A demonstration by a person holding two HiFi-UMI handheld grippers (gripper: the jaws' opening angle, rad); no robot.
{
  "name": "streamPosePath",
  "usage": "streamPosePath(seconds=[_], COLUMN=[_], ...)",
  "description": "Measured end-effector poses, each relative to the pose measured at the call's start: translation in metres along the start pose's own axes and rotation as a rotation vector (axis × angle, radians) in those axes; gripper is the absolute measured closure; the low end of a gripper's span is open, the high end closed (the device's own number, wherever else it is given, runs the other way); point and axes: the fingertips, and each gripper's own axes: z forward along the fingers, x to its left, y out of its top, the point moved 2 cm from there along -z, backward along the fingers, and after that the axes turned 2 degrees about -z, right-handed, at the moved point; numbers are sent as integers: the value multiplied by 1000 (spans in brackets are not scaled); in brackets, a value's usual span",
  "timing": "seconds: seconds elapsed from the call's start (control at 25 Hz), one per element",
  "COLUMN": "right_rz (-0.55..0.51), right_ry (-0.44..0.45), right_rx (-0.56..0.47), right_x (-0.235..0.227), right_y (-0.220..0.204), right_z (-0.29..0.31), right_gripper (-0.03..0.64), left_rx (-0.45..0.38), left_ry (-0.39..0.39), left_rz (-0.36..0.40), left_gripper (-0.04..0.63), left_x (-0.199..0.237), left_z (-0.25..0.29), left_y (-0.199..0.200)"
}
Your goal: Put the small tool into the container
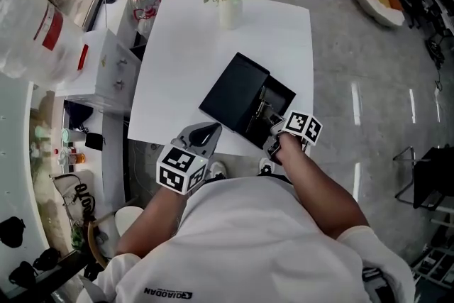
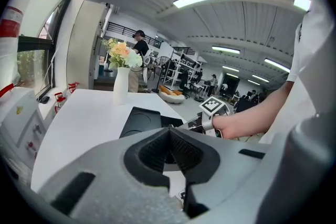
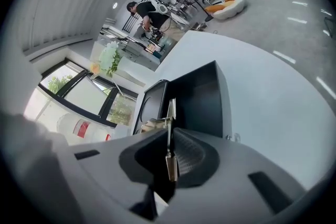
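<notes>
The right hand-held gripper [image 3: 169,131] pinches the small tool [image 3: 171,165] at the six o'clock edge of the container [image 3: 202,97], which sits at five o'clock on the table [image 1: 184,46]. This looks like the placing step; next, lower the tool inside and release. The left hand-held gripper [image 2: 169,134] is pressed together and empty.

I see open room over the white table [image 1: 177,60] along its left side and far right corner. A vase of flowers [image 1: 230,10] blocks the middle of the far edge. The black container [image 1: 279,98] and its laid-open lid [image 1: 233,92] fill the near right part.

Head view: the right tool [image 1: 275,127] covers its own jaws and a corner of the container [image 1: 281,96]
</notes>
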Motion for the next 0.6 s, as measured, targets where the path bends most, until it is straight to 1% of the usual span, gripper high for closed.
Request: streamPosePath(seconds=[0.32, 0.44, 0.6], right_rz=[55, 71, 53], right_ry=[-8, 4, 25], right_rx=[45, 75, 112], right_x=[2, 3, 9], right_y=[-3, -5, -5], right_z=[24, 29, 32], right_gripper=[574, 573, 475], left_rx=[0, -4, -3], left_ry=[54, 68, 81], left_rz=[-36, -47, -59], left_gripper=[586, 586, 586], left_x=[1, 3, 6], left_z=[-4, -5, -7], left_y=[-5, -6, -9])
